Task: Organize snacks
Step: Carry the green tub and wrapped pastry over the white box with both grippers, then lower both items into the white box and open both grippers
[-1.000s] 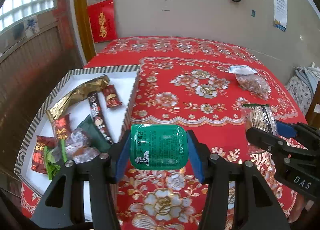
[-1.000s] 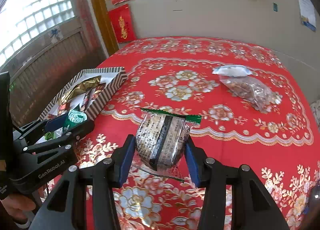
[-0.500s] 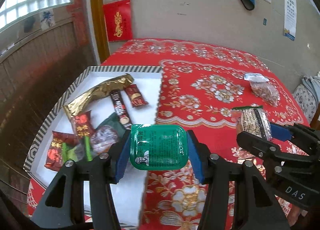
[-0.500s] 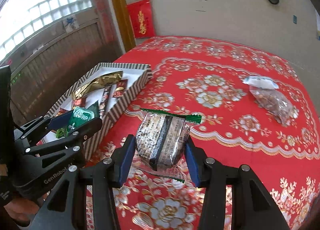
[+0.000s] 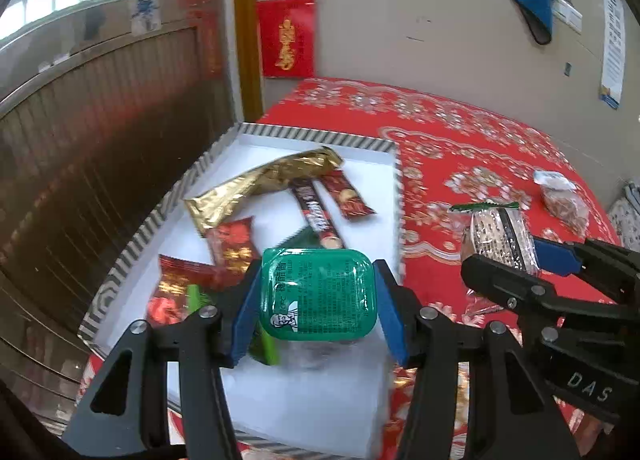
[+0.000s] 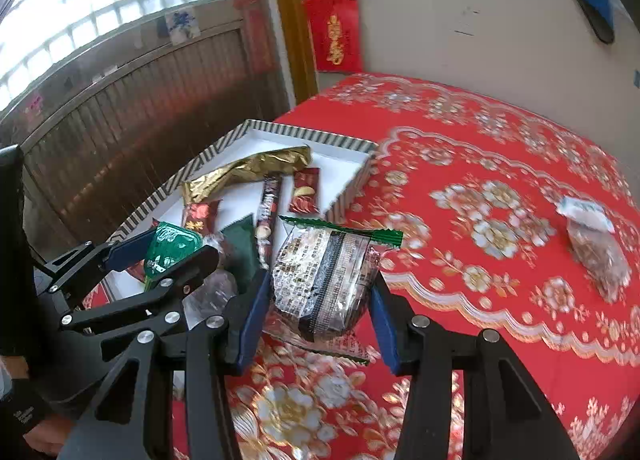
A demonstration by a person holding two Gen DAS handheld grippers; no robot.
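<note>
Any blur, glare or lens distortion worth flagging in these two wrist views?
Left wrist view: the tray's near end and the snacks under the green tub are smeared, the tub sharp; dark vignette in the corners. Right wrist view: the glass-block window is blown out, fisheye bends the wall, and the clear snack bag looks soft.

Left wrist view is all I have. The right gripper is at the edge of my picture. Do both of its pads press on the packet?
Observer: Yes. In the right wrist view both blue pads of the right gripper press on the sides of the clear packet.
Operator: What lies in the tray under my green tub? It is blurred for me.
Observer: A clear wrapped sweet, next to a dark green packet.
</note>
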